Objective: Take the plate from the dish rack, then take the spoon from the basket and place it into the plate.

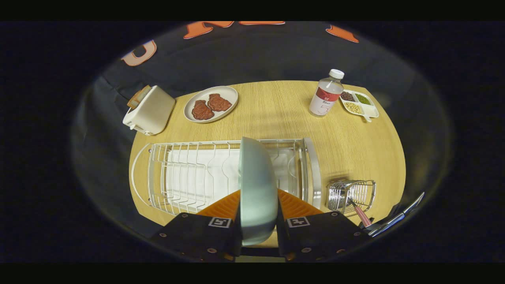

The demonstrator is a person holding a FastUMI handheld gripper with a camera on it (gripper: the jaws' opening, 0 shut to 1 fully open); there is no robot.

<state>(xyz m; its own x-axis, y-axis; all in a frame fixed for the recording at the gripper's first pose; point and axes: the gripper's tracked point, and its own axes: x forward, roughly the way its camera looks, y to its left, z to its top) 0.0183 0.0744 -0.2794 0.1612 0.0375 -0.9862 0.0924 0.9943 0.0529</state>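
Between the fingers of the hand-held gripper (258,215), the plate (256,185) stands on edge, clamped from both sides, above the dish rack (189,173). Beside it, the basket (351,195) hides the spoon's (361,215) bowl.

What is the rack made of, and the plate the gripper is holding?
The dish rack looks like shiny metal wire: thin silvery bars that glint. The plate, clamped edge-up in the gripper, looks like smooth pale ceramic or maybe melamine; its soft, even sheen leaves that open.
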